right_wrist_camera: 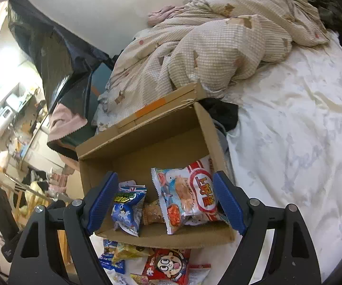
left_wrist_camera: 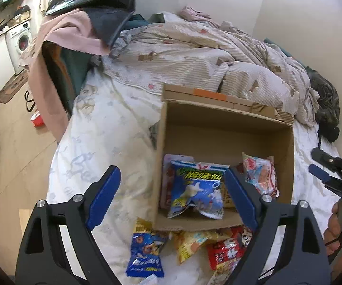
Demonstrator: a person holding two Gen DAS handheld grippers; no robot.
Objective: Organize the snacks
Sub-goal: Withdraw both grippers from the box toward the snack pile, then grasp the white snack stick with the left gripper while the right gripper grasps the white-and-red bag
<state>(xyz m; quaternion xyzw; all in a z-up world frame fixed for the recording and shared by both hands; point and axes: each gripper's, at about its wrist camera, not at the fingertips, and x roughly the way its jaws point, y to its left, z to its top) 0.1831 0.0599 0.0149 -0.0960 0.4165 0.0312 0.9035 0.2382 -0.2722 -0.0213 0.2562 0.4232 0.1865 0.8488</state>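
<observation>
Nearest the cameras, on the white bed sheet (left_wrist_camera: pixel 95 128), loose snacks lie just in front of the box: a blue packet (left_wrist_camera: pixel 144 254), a yellow packet (left_wrist_camera: pixel 190 242) and a red packet (right_wrist_camera: pixel 168 267) with a cartoon face. Left gripper (left_wrist_camera: pixel 171 199) fingers spread wide, nothing between the pads; right gripper (right_wrist_camera: pixel 165 201) fingers likewise spread, empty. Both hover above the near edge of the cardboard box (left_wrist_camera: pixel 218 128), which sits open on the bed. Inside it: a blue bag (left_wrist_camera: pixel 197 192) leaning at the near left, a white-and-red bag (right_wrist_camera: pixel 190 194) leaning at the right, a small brown packet (right_wrist_camera: pixel 153 212) between them. Behind the box, a rumpled beige quilt (left_wrist_camera: pixel 194 54). Farther left, a washing machine (left_wrist_camera: pixel 20 40).
</observation>
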